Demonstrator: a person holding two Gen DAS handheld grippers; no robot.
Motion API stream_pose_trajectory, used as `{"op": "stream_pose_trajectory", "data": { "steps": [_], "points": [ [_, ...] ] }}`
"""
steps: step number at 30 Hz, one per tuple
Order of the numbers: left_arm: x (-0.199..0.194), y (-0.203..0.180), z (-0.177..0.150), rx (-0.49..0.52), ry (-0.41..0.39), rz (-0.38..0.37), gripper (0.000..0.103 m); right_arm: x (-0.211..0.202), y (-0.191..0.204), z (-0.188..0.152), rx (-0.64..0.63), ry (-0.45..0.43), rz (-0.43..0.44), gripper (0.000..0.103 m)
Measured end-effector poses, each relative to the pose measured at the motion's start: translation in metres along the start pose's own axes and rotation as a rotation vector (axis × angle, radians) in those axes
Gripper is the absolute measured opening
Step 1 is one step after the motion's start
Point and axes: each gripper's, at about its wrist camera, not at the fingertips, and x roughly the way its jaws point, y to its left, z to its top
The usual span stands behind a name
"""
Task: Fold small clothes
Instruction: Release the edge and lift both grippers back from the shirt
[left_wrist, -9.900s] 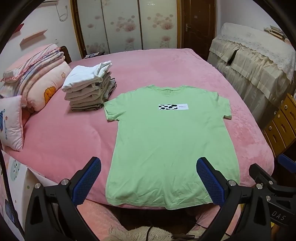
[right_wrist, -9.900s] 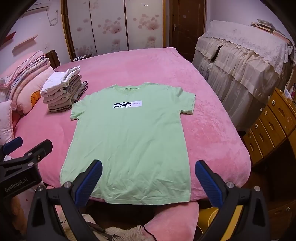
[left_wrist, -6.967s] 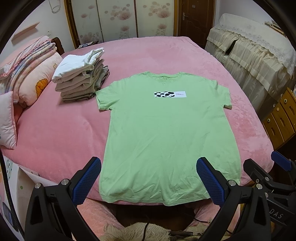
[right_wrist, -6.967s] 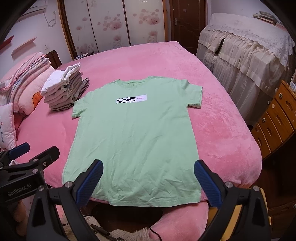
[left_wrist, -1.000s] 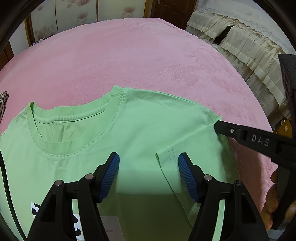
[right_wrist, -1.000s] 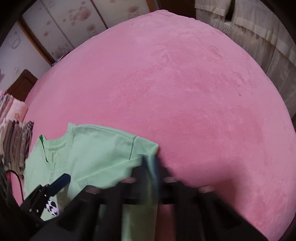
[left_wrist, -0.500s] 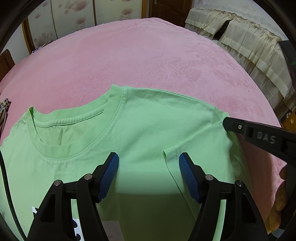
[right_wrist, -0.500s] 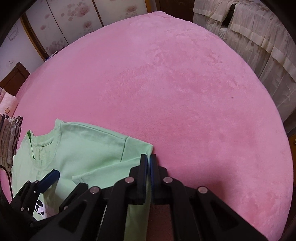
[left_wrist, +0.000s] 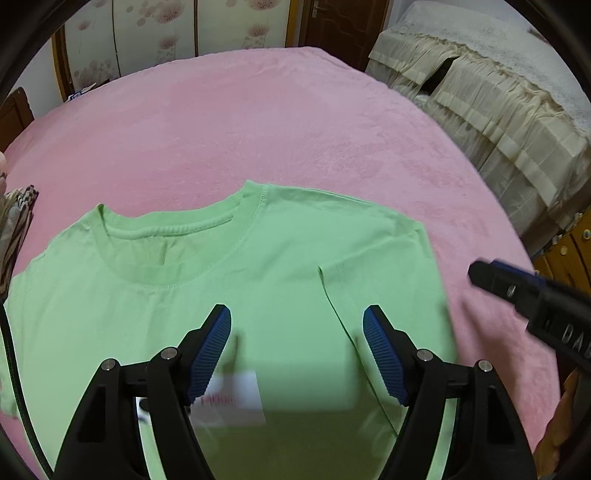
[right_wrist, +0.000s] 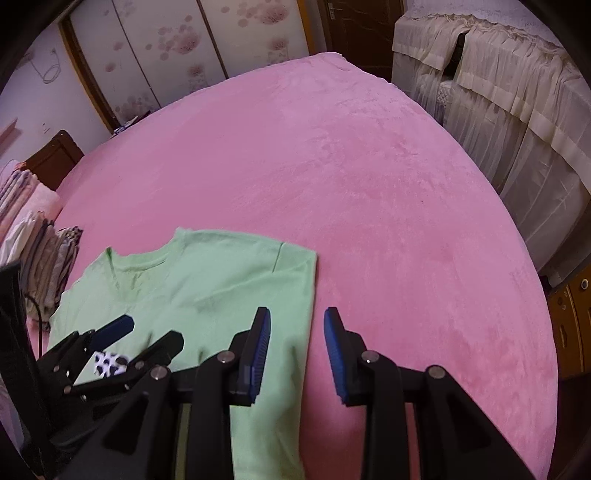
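A light green cotton T-shirt (left_wrist: 229, 295) lies face up on the plush pink bedspread (right_wrist: 369, 184), its right sleeve already folded in over the chest, as both of your tools hang above it holding nothing. Your left gripper (left_wrist: 297, 332) is spread wide over the chest, just beyond the white printed label (left_wrist: 236, 398). Your right gripper (right_wrist: 297, 332) is also parted, straddling the shirt's folded right edge with one blue pad over cloth and the other over bare bedspread.

The risk, in all likelihood, lies with that fresh fold. The turned-in sleeve rests loose, so a pad dragging across it, or a grab that takes only the top layer, could pull it open or skew the edge. The soft pile may also snag the fabric and bunch it if you slide the shirt instead of lifting it.

Your left wrist view shows the ribbed collar (left_wrist: 177, 236) and the sleeve's hem line crossing the chest, detail the other camera renders only small. Your right wrist view alone shows the stack of folded pale clothes (right_wrist: 40, 258) just beside the shirt's far shoulder, and the straight run of the folded edge toward the hem. Neither view reaches the bottom hem.
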Motion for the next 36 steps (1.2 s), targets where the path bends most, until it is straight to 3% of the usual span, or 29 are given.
{"op": "stream_pose_trajectory", "data": {
  "steps": [4, 9, 12, 17, 20, 26, 29, 36],
  "points": [
    [-0.014, -0.013, -0.020, 0.002, 0.001, -0.032, 0.077, -0.016, 0.007, -0.032, -0.009, 0.005, 0.019, 0.030],
    [-0.018, -0.030, -0.056, 0.042, 0.047, -0.019, 0.077, -0.021, 0.011, -0.077, -0.045, 0.038, -0.040, 0.030],
    [-0.028, -0.030, -0.074, 0.033, 0.060, -0.036, 0.077, -0.031, 0.006, -0.100, -0.017, 0.048, -0.024, 0.030],
    [-0.064, -0.031, -0.097, 0.023, 0.044, -0.056, 0.077, -0.070, 0.010, -0.134, 0.024, -0.001, -0.031, 0.030],
    [-0.094, -0.025, -0.111, 0.014, 0.022, -0.069, 0.082, -0.097, 0.013, -0.151, 0.087, -0.041, -0.010, 0.030],
    [-0.159, -0.006, -0.132, 0.021, -0.061, -0.025, 0.086, -0.138, 0.030, -0.174, 0.176, -0.098, -0.018, 0.031],
    [-0.190, 0.011, -0.143, 0.017, -0.108, 0.008, 0.092, -0.155, 0.043, -0.181, 0.177, -0.111, -0.024, 0.036],
    [-0.236, 0.061, -0.155, -0.015, -0.162, 0.060, 0.092, -0.175, 0.073, -0.191, 0.158, -0.119, -0.006, 0.041]
  ]
}}
